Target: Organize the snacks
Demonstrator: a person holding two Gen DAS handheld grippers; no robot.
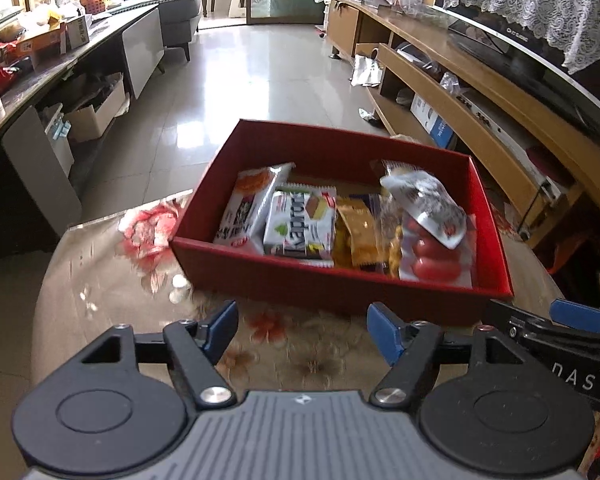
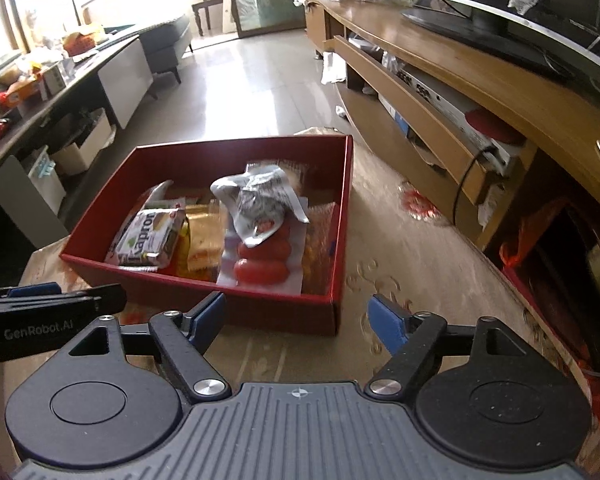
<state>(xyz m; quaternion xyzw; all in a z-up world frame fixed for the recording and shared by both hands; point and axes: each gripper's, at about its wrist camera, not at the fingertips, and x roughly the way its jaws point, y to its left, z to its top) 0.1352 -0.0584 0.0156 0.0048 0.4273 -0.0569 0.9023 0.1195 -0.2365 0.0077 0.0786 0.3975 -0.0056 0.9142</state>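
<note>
Red box (image 1: 340, 292), centre of the left wrist view, resting on the floral-clothed counter (image 1: 112, 280) and holding the snacks: a white wafer pack (image 1: 300, 228), a gold packet (image 1: 356, 232) and a sausage pack (image 1: 436, 256) (silver pouch (image 1: 428, 204) lying on it). Left gripper (image 1: 302, 334) and right gripper (image 2: 296, 322), lower frame: fingers apart, gripping nothing, short of the box.

Matt red cardboard box (image 1: 332, 284), glossy plastic snack wrappers (image 1: 300, 224)
</note>
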